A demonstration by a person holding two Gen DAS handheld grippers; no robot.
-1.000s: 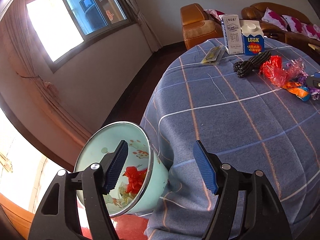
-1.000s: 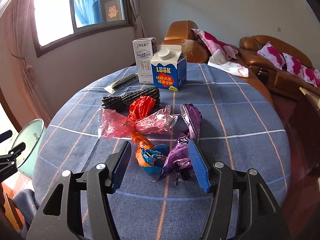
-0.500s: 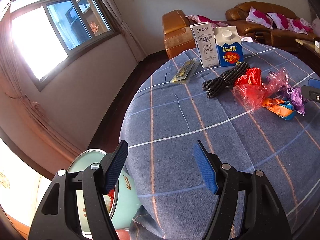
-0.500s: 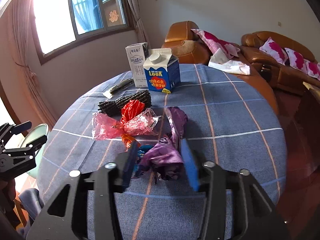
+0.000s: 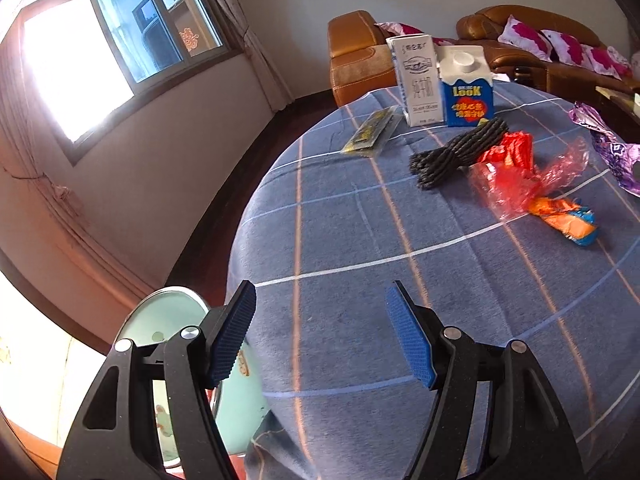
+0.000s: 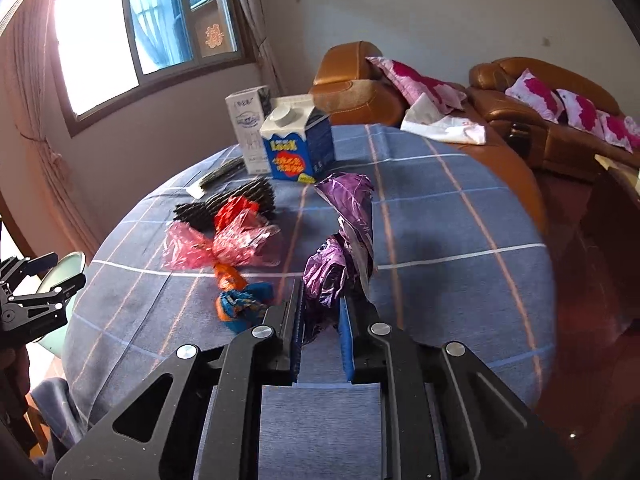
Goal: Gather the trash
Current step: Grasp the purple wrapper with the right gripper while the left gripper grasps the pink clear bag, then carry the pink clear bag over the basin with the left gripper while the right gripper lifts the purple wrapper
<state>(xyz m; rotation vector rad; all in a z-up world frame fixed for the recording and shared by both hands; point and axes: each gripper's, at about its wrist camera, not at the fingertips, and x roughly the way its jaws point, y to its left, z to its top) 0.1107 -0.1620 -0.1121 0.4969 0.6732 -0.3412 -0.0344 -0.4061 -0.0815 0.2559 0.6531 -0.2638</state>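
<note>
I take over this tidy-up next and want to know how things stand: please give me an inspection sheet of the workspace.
Surface: round table under a blue checked cloth.
Job's things: purple wrapper between the right gripper's fingers; red wrapper, orange-blue wrapper, flat yellow-green packet and black bundle lying on the cloth; mint bin below the table edge.
Clutter: white carton and blue carton, both upright, side by side.
Grippers: left gripper open, nothing in it; right gripper closing on the purple wrapper.
Cables: nothing seen.
Surroundings: window, brown sofa with pink cushions.
</note>
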